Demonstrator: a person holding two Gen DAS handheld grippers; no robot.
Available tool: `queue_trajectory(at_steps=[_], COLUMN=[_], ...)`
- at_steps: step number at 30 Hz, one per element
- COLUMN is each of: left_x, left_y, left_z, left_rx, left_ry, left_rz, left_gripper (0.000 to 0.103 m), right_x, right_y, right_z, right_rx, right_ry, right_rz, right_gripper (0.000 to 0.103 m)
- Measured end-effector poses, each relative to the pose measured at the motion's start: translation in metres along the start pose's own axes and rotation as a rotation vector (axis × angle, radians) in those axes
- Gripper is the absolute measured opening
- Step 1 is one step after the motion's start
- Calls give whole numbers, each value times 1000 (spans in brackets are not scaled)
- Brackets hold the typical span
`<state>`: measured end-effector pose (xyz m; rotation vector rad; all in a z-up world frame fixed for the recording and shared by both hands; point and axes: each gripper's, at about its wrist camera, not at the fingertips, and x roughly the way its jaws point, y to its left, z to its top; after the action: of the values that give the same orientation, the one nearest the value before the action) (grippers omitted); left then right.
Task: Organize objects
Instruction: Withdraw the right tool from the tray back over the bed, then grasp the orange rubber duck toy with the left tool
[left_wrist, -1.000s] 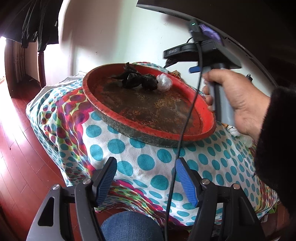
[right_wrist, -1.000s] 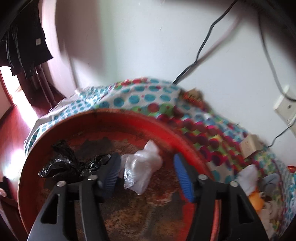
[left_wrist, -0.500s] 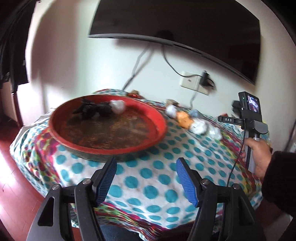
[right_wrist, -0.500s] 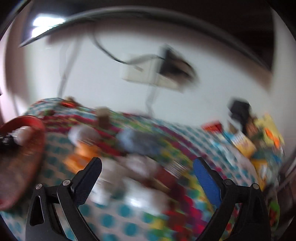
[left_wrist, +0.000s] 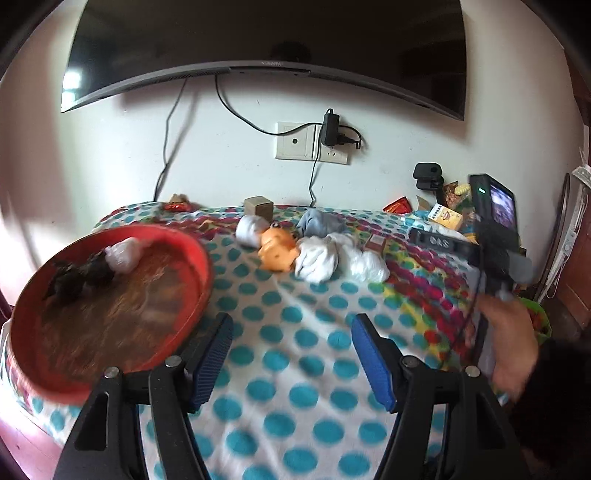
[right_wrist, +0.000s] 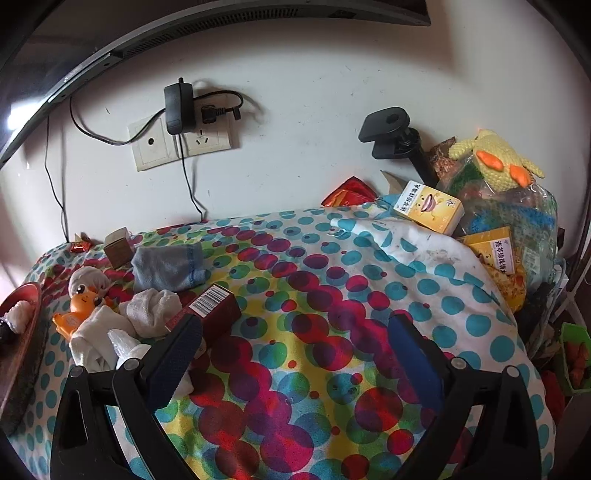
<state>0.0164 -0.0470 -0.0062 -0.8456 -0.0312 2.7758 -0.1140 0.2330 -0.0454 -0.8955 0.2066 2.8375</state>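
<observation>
Red box (right_wrist: 208, 309) beside right hand-held gripper (right_wrist: 295, 354), unheld

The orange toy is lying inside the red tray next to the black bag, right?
Not quite. The orange toy lies on the dotted cloth outside the red tray, among the white bundles. The black bag really is in the tray. The left wrist view shows it.

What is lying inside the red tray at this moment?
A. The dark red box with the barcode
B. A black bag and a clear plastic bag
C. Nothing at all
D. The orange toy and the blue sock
B: in the left wrist view the red tray holds a crumpled black bag and a clear plastic bag; the orange toy, blue sock and barcode box lie on the cloth outside it.
</observation>
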Motion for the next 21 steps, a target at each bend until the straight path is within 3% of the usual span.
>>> queue_trajectory(at_steps=[7,10,21], left_x=[67,95,180], left_y=[-5,-4,12], left_z=[61,79,104], left_rx=[-34,-23,-91], left_ry=[39,67,225], left_rz=[32,91,156], left_gripper=[68,68,68], right_x=[4,3,1], right_y=[-13,-12,-12], right_z=[0,0,-1], right_rx=[68,58,51], right_ry=[18,16,1], right_rz=[22,22,49], right_gripper=[103,103,103])
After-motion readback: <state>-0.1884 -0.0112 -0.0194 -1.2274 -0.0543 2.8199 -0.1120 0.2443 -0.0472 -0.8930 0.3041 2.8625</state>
